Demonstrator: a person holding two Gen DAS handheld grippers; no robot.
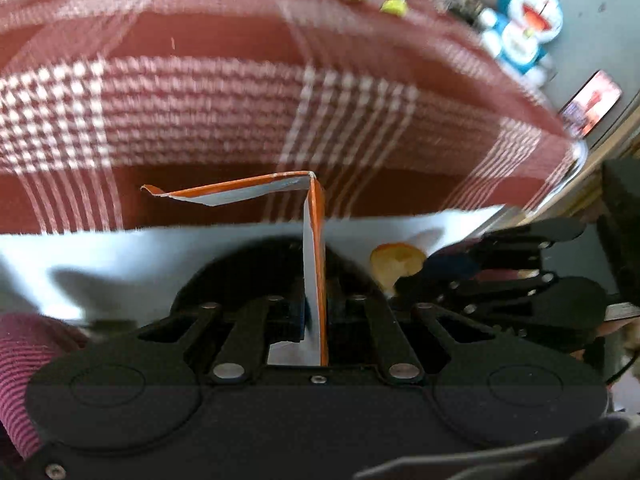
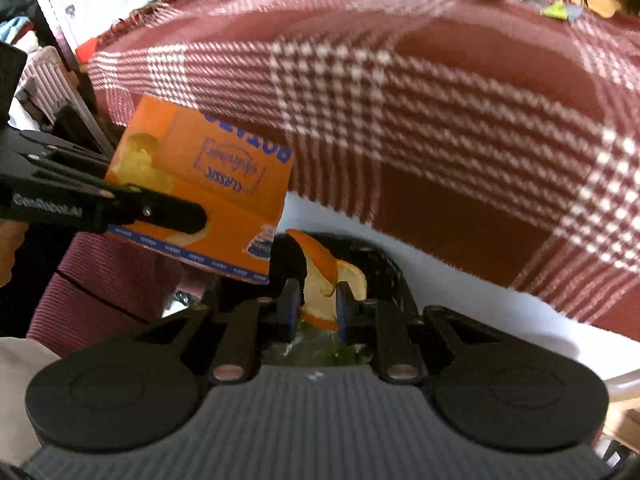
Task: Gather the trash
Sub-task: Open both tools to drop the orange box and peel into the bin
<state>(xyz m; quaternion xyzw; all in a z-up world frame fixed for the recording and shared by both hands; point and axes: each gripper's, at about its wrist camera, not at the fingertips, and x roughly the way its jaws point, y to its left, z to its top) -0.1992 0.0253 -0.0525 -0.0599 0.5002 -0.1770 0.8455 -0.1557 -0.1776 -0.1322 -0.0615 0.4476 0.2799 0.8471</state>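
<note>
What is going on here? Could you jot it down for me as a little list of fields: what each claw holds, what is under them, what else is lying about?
left gripper: shut on the orange carton, a flattened, folded piece of packaging
right gripper: shut on the orange peel
below them: a dark opening with a white rim, with greenish scraps inside
table: covered by a red and white checked cloth
still on the cloth: small scraps at the far edge, blurred
background: blue and white toy figures
</note>
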